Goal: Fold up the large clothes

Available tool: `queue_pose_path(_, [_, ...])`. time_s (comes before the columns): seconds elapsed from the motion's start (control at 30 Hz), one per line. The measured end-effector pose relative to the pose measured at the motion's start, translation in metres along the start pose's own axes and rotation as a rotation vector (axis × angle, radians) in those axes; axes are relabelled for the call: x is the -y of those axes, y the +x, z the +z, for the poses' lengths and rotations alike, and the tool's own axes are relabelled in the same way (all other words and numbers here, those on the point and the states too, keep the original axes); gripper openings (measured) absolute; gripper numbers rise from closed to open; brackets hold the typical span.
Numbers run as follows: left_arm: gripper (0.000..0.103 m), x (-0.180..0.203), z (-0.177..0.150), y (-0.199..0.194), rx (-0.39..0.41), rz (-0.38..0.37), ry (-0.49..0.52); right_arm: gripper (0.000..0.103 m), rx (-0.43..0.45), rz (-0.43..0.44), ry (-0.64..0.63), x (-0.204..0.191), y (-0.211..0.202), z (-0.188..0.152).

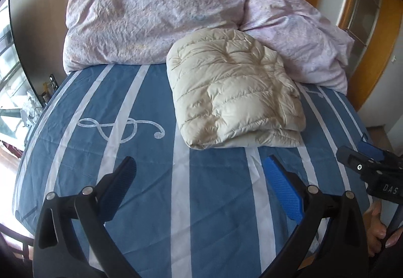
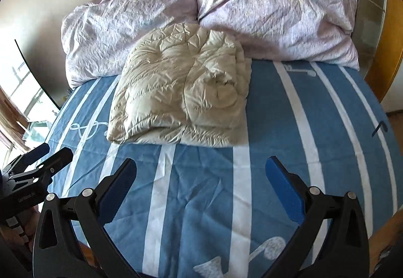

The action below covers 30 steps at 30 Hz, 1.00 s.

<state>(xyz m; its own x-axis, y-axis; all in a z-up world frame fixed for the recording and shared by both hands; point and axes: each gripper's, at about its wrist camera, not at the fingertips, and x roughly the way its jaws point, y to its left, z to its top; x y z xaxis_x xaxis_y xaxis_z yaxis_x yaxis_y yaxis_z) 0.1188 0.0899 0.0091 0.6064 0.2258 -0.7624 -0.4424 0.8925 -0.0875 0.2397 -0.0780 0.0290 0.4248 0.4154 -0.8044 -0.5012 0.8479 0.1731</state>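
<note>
On the right gripper [image 1: 362, 152] "DAS" reads; both grippers, left [image 1: 201, 177] too, gape wide and empty, short of the folded jacket [image 1: 234, 91] on the sheet [image 1: 141, 177]

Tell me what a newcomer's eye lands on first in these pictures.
First, the folded beige quilted puffer jacket lying mid-bed on the blue sheet with white stripes and music symbols. Behind it, the crumpled pale lilac duvet piles against the wall. Both the left gripper and right gripper hover open, holding nothing.
</note>
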Motion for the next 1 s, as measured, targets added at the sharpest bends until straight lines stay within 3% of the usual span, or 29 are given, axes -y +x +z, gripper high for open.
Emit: queue_pose_path(1.0, [0.101,-0.009,-0.016,0.019,-0.052,-0.053,-0.054,0.102,-0.036,0.022,-0.024,-0.01,0.008,-0.016])
